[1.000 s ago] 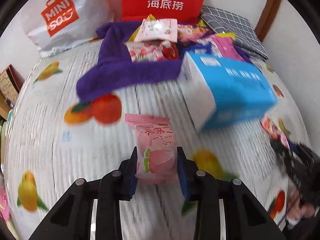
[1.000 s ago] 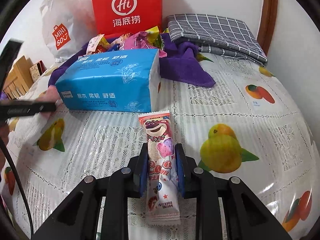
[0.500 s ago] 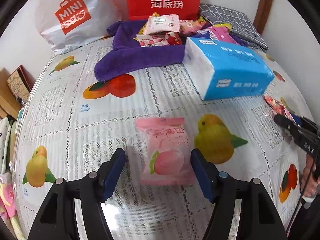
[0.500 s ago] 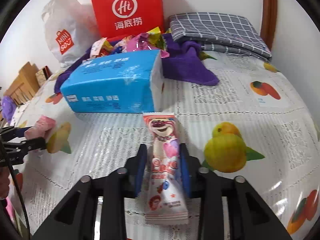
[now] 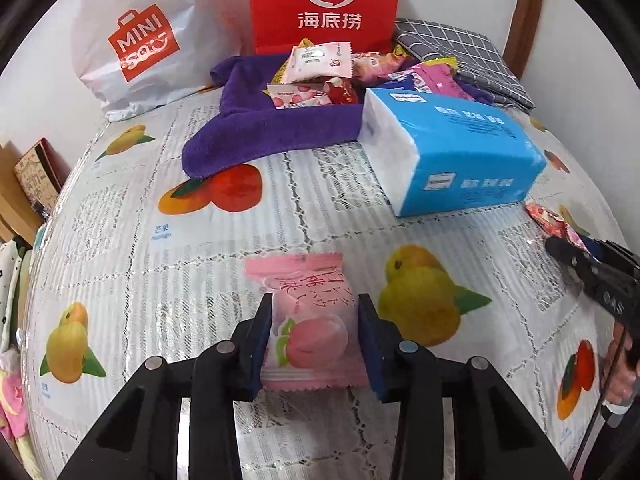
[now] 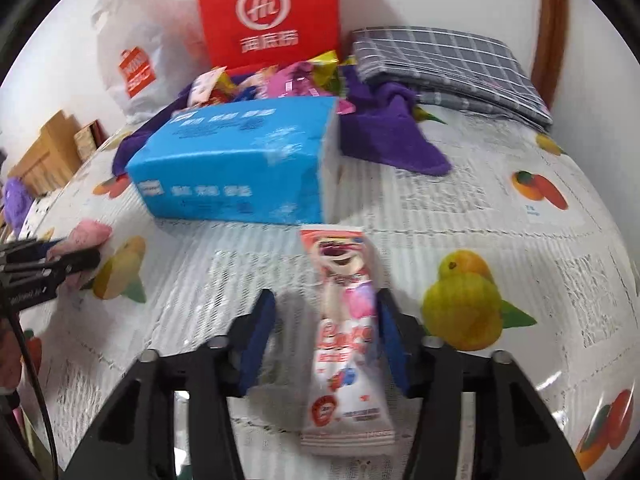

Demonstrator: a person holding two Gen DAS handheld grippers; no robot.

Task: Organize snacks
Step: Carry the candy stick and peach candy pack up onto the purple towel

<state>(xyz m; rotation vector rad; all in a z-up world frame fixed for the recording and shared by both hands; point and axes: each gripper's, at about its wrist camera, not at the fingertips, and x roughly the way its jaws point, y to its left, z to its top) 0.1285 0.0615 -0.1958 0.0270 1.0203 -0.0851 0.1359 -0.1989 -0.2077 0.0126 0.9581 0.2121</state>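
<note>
Two snacks are in hand at this moment, one for each gripper. The left gripper (image 5: 314,338) has its blue pads pressed on both sides of the pink peach candy packet (image 5: 308,328), which lies on the fruit-print tablecloth (image 5: 200,264) in front of the blue tissue pack (image 5: 452,156). The right gripper (image 6: 326,338) stands around the long strawberry-bear snack stick (image 6: 344,340); its jaws are closing, but a clear gap shows on the left side, so the pads do not yet press it from both sides. More snacks (image 5: 320,76) lie in a heap on the purple towel (image 5: 256,128) at the back, before the red paper bag (image 5: 324,4). I judge that the step is picking up: each hand takes one packet from the open table. The next move calls for the right jaws to finish closing on the stick, and then both packets must be lifted and carried, probably toward the heap, without slipping from the smooth wrappers.
</note>
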